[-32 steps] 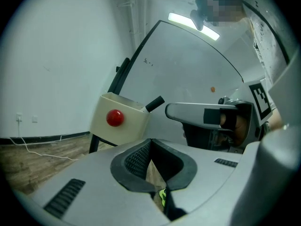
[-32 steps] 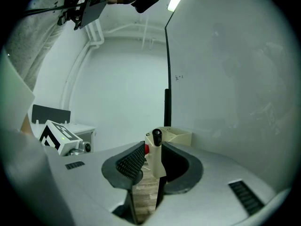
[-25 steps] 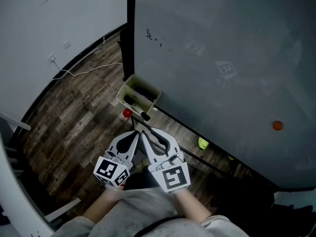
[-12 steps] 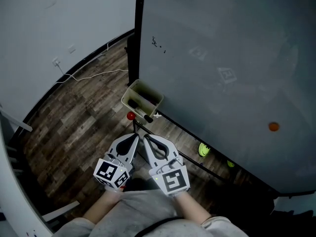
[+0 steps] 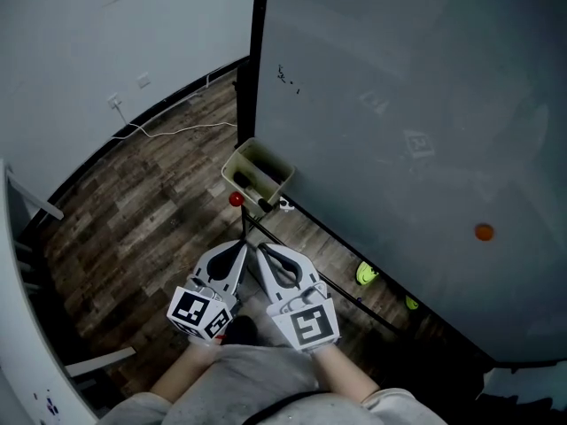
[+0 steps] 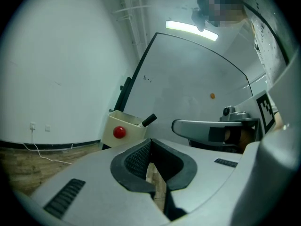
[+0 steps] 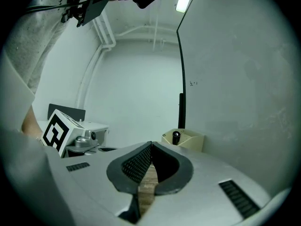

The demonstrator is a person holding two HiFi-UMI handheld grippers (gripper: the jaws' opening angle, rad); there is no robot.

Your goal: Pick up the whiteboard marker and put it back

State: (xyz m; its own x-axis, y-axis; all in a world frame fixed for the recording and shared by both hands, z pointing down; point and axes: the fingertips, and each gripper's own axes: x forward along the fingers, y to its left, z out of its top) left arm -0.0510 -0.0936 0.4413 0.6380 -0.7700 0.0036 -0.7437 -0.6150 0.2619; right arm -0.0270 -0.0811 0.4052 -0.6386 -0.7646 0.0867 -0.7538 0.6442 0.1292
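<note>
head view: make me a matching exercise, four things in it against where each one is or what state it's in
Things:
1. cream box
2. orange dot
3. white cable
4. left gripper

Places or states:
a. lying on the wood floor
b. jaws shut, nothing held
c. on the whiteboard, far right
d. at the whiteboard's lower left corner, marker inside

Pairs: 1-d, 2-c, 3-a, 4-b

Wood-grain plank floor (image 5: 151, 211), matt grey whiteboard (image 5: 399, 104)
</note>
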